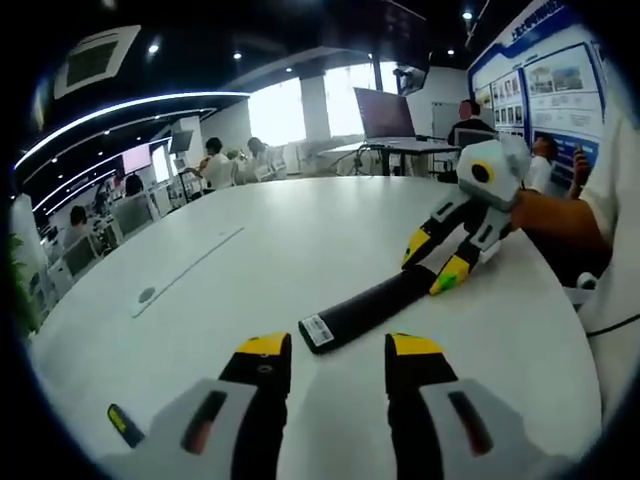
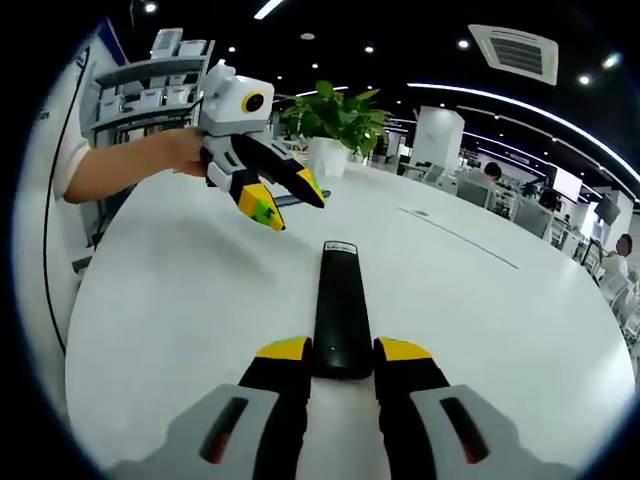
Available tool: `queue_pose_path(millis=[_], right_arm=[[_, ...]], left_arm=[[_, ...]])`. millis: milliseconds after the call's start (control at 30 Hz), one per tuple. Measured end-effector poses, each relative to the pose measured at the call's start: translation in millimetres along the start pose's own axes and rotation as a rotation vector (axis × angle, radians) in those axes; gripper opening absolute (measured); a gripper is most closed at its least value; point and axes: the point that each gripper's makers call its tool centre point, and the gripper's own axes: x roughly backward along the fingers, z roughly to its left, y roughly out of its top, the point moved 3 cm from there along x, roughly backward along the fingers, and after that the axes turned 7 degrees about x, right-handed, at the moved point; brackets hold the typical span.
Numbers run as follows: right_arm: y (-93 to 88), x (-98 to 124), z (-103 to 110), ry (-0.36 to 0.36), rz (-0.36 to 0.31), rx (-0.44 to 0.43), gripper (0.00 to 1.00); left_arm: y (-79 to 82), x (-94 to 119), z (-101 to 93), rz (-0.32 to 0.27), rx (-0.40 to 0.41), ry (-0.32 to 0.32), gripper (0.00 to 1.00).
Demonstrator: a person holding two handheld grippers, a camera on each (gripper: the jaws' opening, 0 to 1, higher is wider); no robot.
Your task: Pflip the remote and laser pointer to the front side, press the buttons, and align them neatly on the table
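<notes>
On the white round surface (image 1: 300,240) the black remote (image 2: 342,305) lies back side up, label end toward the left gripper (image 1: 338,362), whose jaws stand apart just short of that end. Right gripper (image 2: 342,362) has its jaws around the remote's other end; touching or clamped, cannot tell. Wide bare surface to every side of the remote, the rim well off. Remote's buttons hidden underneath. Small dark-and-yellow thing (image 1: 125,424) beside left gripper's body, too cut off to name. Potted plant (image 2: 335,125) at far edge
</notes>
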Motion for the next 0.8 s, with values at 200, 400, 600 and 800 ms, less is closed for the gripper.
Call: queue_pose_path(millis=[200, 400, 600, 800], right_arm=[[0.5, 1, 1, 0.002, -0.001, 0.007, 0.27], [-0.1, 0, 3, 0.01, 0.005, 0.02, 0.27], [-1.4, -1, 4, 0.004, 0.018, 0.022, 0.29], [-1.8, -1, 4, -0.002, 0.023, 0.029, 0.29]], left_arm=[[0.6, -2, 0.5, -0.009, -0.006, -0.009, 0.41], [2.1, -5, -1.7, -0.014, -0.026, -0.023, 0.4], [2.4, -12, -6.1, -0.019, -0.015, -0.065, 0.41], [-6.3, -12, -1.4, 0.017, -0.047, -0.057, 0.41]])
